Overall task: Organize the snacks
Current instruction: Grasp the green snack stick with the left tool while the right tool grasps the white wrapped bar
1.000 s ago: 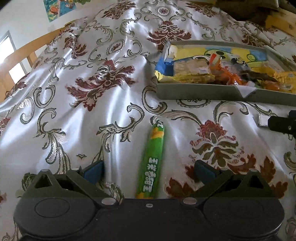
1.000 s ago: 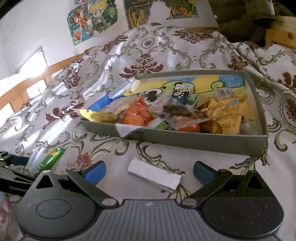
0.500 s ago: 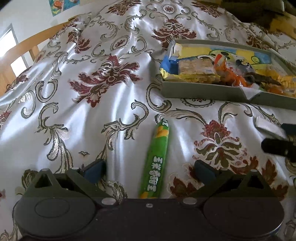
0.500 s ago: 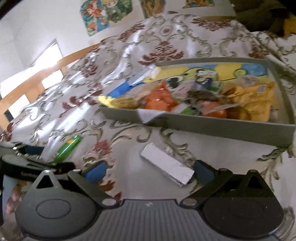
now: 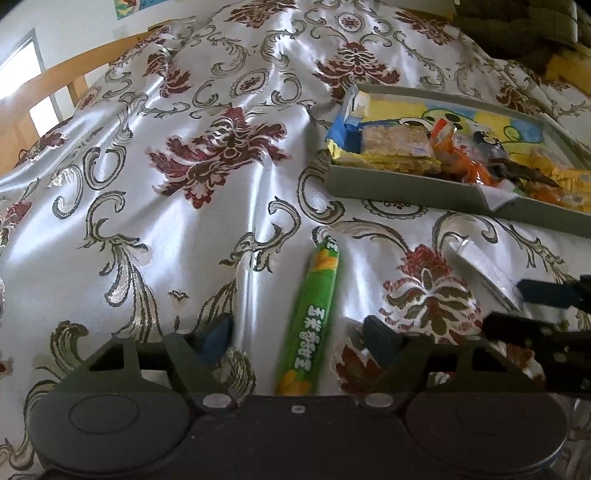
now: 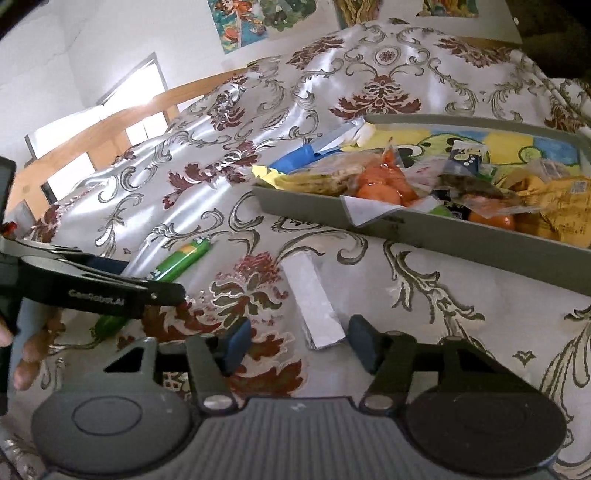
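A green snack stick (image 5: 312, 317) lies on the patterned cloth between the open fingers of my left gripper (image 5: 301, 338); it also shows in the right wrist view (image 6: 177, 262). A silver wrapped bar (image 6: 314, 299) lies between the open fingers of my right gripper (image 6: 295, 345), its near end close to the right fingertip; the left wrist view shows it too (image 5: 487, 269). Neither gripper touches its snack as far as I can see. A grey tray (image 6: 443, 229) holding several snack packs sits behind.
The satin floral cloth (image 5: 184, 184) is wrinkled. A wooden rail (image 6: 110, 136) runs along the far left edge. The left gripper's body (image 6: 92, 291) shows left in the right wrist view. Dark bedding (image 5: 517, 33) lies behind the tray.
Both grippers have moved forward and down over their snacks. Both jaws have narrowed. The right gripper has swung so the silver bar sits between its fingers.
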`<act>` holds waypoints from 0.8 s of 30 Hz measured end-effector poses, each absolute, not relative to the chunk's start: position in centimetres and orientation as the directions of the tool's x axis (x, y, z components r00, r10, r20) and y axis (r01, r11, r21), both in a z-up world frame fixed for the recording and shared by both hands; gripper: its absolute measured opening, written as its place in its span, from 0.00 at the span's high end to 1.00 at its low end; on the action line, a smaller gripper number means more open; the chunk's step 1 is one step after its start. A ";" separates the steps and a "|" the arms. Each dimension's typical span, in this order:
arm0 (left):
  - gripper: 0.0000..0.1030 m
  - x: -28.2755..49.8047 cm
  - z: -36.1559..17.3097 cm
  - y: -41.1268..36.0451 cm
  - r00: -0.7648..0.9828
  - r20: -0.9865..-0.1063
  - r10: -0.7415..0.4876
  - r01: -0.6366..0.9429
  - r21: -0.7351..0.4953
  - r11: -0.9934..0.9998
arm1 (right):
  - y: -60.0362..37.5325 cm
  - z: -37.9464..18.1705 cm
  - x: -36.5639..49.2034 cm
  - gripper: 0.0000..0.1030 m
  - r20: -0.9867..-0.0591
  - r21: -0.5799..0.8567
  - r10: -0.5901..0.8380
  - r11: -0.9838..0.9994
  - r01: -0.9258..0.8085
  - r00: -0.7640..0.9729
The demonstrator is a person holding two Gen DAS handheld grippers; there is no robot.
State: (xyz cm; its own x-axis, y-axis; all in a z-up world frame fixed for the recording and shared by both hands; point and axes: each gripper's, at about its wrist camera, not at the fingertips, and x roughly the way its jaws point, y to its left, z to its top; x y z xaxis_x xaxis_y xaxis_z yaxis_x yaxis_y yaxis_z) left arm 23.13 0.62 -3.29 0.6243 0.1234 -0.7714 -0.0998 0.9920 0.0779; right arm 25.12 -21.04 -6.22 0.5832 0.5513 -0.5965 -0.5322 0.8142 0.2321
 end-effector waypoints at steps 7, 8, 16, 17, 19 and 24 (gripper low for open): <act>0.52 22.5 -2.9 1.2 0.623 -0.777 0.093 -0.081 0.054 0.995 | -19.8 -6.9 25.7 0.43 -0.574 0.179 0.514 0.838 -0.515 0.638; 0.55 22.4 -2.8 1.3 0.622 -0.778 0.087 -0.087 0.042 0.995 | -19.6 -6.9 25.7 0.46 -0.577 0.169 0.507 0.841 -0.514 0.640; 0.57 21.2 -2.7 -0.1 0.659 -0.745 0.103 -0.027 0.113 0.993 | -18.6 -6.7 24.8 0.61 -0.589 0.121 0.512 0.820 -0.559 0.625; 0.57 20.9 -2.5 0.0 0.669 -0.738 0.087 -0.022 0.097 0.995 | -18.4 -6.7 24.6 0.61 -0.590 0.118 0.515 0.817 -0.565 0.622; 0.57 20.6 -2.2 0.5 0.679 -0.733 0.039 -0.016 0.038 0.999 | -18.2 -6.7 24.4 0.61 -0.592 0.108 0.518 0.810 -0.576 0.617; 0.59 20.2 -1.5 0.9 0.717 -0.697 -0.001 -0.006 -0.008 1.000 | -18.0 -6.7 24.2 0.61 -0.594 0.103 0.524 0.802 -0.588 0.611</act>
State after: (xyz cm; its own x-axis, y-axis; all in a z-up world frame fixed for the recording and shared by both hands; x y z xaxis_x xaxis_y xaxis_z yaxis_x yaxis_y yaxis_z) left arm 20.23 0.86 -1.50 0.7173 -0.0010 -0.6967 -0.0062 1.0000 -0.0078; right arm 24.17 -17.98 -6.72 0.6106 0.5240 -0.5938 -0.5881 0.8022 0.1031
